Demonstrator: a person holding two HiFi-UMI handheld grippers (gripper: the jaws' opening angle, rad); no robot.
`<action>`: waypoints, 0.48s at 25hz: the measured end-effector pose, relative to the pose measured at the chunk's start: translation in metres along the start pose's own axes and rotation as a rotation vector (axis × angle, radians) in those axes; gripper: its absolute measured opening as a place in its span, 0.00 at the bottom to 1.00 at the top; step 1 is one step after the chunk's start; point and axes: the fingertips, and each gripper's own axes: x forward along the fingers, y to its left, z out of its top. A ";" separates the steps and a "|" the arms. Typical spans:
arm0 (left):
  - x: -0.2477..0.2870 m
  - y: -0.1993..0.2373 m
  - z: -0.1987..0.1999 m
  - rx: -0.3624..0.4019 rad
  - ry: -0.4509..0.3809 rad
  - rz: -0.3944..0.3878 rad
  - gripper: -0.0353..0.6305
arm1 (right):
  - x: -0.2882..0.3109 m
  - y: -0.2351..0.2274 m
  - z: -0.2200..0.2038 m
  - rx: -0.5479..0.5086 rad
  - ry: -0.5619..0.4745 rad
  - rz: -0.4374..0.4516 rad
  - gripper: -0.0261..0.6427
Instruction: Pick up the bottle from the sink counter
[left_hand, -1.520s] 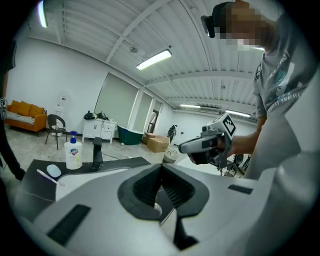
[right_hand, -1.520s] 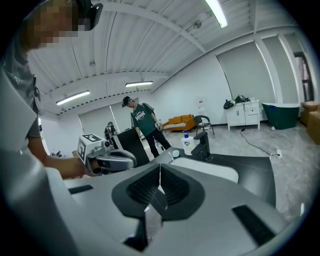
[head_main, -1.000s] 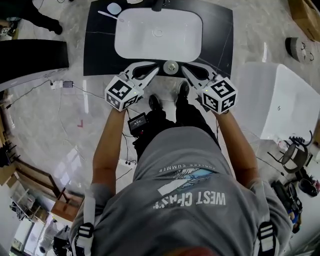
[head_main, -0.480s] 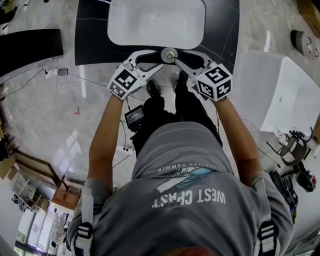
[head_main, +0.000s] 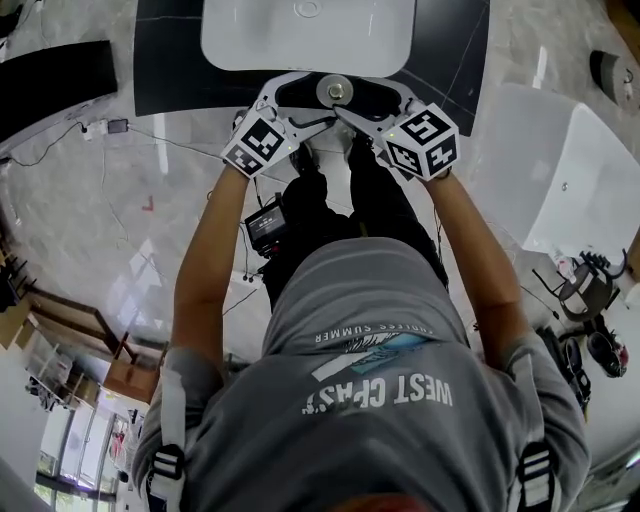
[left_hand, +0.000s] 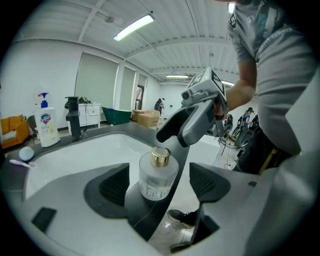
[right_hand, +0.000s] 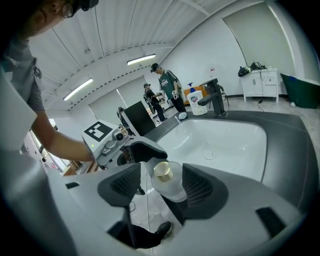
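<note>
A small round glass bottle (head_main: 335, 92) with a gold cap stands upright on the front edge of the dark sink counter (head_main: 170, 60). My left gripper (head_main: 303, 100) comes at it from the left and my right gripper (head_main: 368, 98) from the right. In the left gripper view the bottle (left_hand: 157, 175) sits between the spread pads of the left gripper (left_hand: 161, 187), with gaps on both sides. In the right gripper view the bottle (right_hand: 167, 182) stands between the jaws of the right gripper (right_hand: 162, 186), nearer the right pad. Both grippers' jaws have just been opening, and neither grips the bottle.
A white basin (head_main: 308, 35) lies just behind the bottle. A black faucet (left_hand: 75, 117) and a pump soap bottle (left_hand: 46, 127) stand at the far rim. A white tub (head_main: 575, 190) is on the floor at the right. People (right_hand: 167, 95) stand in the background.
Both grippers' jaws went from shut to open. The grippers and the bottle between them sank from in front of the counter onto its front edge.
</note>
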 end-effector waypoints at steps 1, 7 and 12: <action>0.003 0.000 -0.003 0.004 0.005 -0.003 0.60 | 0.003 0.000 -0.002 -0.002 0.004 0.004 0.42; 0.022 0.003 -0.014 0.036 0.025 0.000 0.61 | 0.018 -0.003 -0.013 -0.015 0.028 0.017 0.45; 0.031 0.007 -0.021 0.025 0.032 -0.005 0.61 | 0.032 -0.006 -0.015 -0.021 0.059 0.016 0.46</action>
